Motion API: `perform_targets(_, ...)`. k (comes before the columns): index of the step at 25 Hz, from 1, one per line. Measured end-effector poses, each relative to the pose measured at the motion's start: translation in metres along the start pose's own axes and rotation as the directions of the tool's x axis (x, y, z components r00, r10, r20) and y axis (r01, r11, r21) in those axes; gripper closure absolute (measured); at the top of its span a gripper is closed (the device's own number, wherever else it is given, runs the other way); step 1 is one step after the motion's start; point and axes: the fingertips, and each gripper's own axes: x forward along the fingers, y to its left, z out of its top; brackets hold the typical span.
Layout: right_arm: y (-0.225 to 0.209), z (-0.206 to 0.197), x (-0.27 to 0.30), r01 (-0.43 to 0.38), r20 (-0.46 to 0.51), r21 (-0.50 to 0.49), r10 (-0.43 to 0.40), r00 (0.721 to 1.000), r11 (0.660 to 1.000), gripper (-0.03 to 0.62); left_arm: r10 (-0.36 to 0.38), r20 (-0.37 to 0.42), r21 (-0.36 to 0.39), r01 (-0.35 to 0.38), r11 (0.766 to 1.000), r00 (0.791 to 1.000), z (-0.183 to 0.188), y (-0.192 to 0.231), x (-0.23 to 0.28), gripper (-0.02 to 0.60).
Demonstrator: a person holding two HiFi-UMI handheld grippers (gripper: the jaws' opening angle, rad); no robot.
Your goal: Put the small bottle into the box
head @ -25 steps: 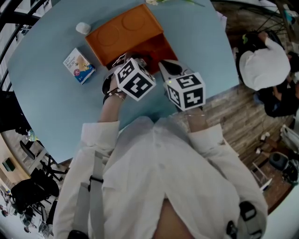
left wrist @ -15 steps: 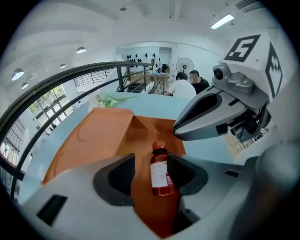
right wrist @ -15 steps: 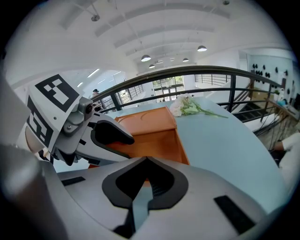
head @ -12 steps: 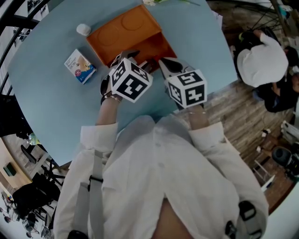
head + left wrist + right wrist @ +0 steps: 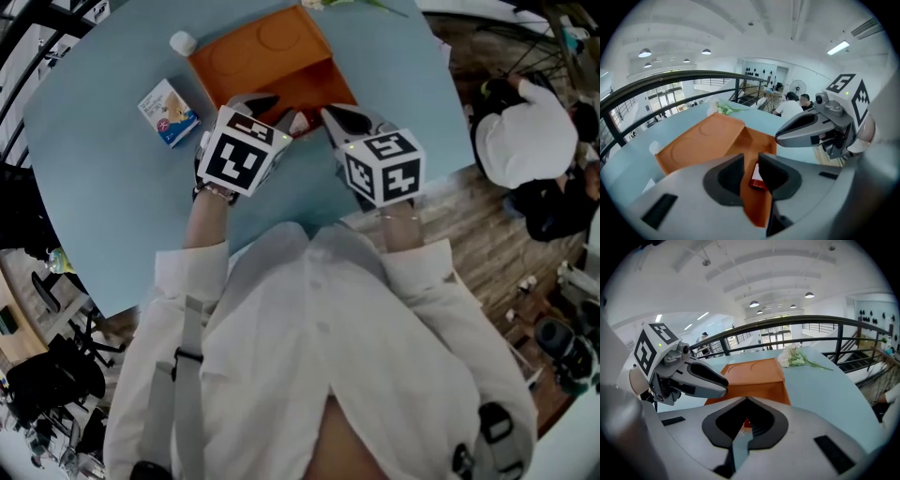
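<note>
An orange box point(image 5: 258, 47) is seen lying open on a pale blue table point(image 5: 112, 216), its lid folded back flat on the side away from the person. The small bottle point(image 5: 756, 178), white with a red cap, is found inside the box's open compartment, lying on its side at the near end. The left gripper point(image 5: 277, 112) is held above the near edge of the box. Its jaws have just been closing and are left with a narrow gap between them. Nothing is pressed by their pads, and the bottle is seen through the gap, down in the box, so it is released. The right gripper point(image 5: 337, 120) is held just beside the box's near right corner, its jaws clenched tip to tip with nothing grasped. Only a sliver of the box's inside is glimpsed through the hollow behind the tips. A small blue-and-white carton point(image 5: 169, 112) is set on the table near the box's left side, apart from it. A small white round object point(image 5: 183, 42) is placed just beside the lid's far left corner. A bunch of flowers point(image 5: 797, 357) is laid on the table beyond the lid's far edge.
</note>
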Motion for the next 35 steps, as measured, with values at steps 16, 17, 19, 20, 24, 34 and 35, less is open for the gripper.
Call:
perform_targets(16, 0.050, 0.047, -0.024, -0.164, 0.106, -0.111, 0.176, 0.979, 0.980, 0.591, 0.057, 0.264, -0.142, -0.020, 0.990, 0.963, 0.018, -0.007, -0.071, 0.575)
perform_targets(17, 0.054, 0.048, -0.025, -0.178, 0.108, -0.118, 0.190, 0.976, 0.977, 0.591, 0.062, 0.279, -0.149, -0.021, 0.989, 0.958, 0.018, -0.008, -0.075, 0.577)
perform_targets(19, 0.062, 0.049, -0.026, -0.202, 0.104, -0.136, 0.216, 0.971, 0.970, 0.591, 0.070, 0.292, -0.166, -0.022, 0.986, 0.954, 0.014, -0.007, -0.080, 0.577)
perform_targets(20, 0.065, 0.049, -0.026, -0.212, 0.099, -0.147, 0.228, 0.969, 0.966, 0.591, 0.073, 0.291, -0.173, -0.023, 0.985, 0.954, 0.011, -0.008, -0.082, 0.577)
perform_targets(24, 0.076, 0.046, -0.028, -0.245, 0.068, -0.197, 0.263, 0.962, 0.949, 0.592, 0.064, 0.269, -0.175, -0.016, 0.984, 0.961, -0.005, -0.014, -0.085, 0.577)
perform_targets(34, 0.086, 0.036, -0.028, -0.251, 0.058, -0.179, 0.265, 0.963, 0.951, 0.592, 0.133, 0.243, -0.252, -0.070, 0.965, 0.961, -0.038, -0.016, -0.088, 0.577)
perform_targets(35, 0.088, 0.034, -0.028, -0.253, 0.056, -0.179, 0.267, 0.962, 0.951, 0.592, 0.133, 0.244, -0.260, -0.068, 0.963, 0.961, -0.040, -0.017, -0.088, 0.577)
